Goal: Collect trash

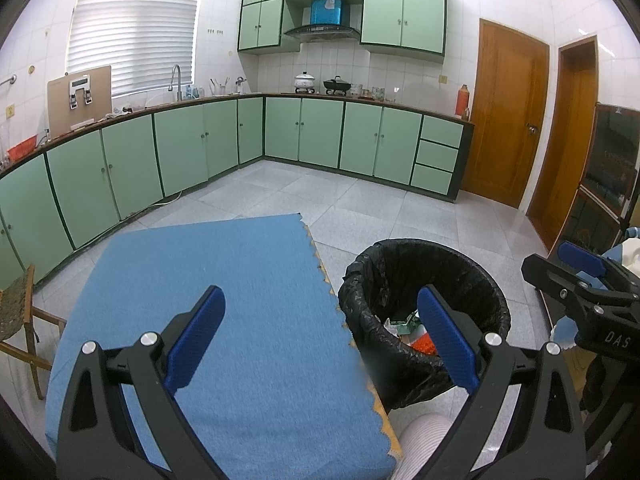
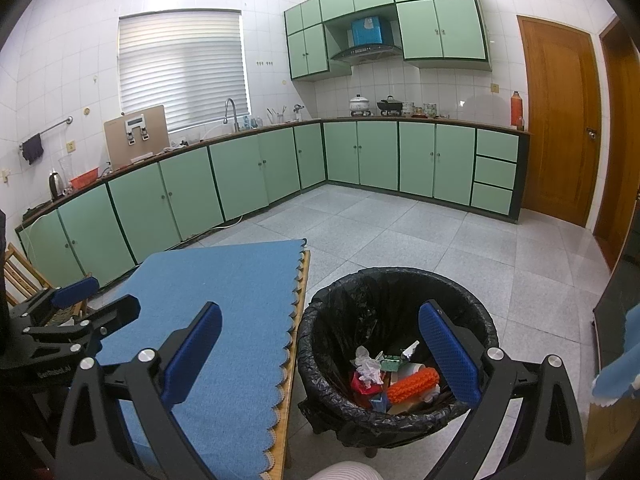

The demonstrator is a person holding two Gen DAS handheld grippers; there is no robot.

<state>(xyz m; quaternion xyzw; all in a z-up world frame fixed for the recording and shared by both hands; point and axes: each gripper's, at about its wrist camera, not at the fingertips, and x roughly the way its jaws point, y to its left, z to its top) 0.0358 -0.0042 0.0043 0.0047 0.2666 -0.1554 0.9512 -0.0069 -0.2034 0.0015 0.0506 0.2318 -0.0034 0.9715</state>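
A bin lined with a black bag stands on the floor right of the table. Inside it lie crumpled white paper, an orange ribbed piece and other scraps. In the left wrist view the same bin shows the orange piece at its bottom. My right gripper is open above the bin's near rim and the table edge, holding nothing. Open too, my left gripper hovers over the blue mat and table edge, empty. The right gripper's body shows at the far right.
The blue mat covers a wooden table. A wooden chair stands at the left. Green cabinets line the walls, with wooden doors at the right. A person's light sleeve shows at the bottom.
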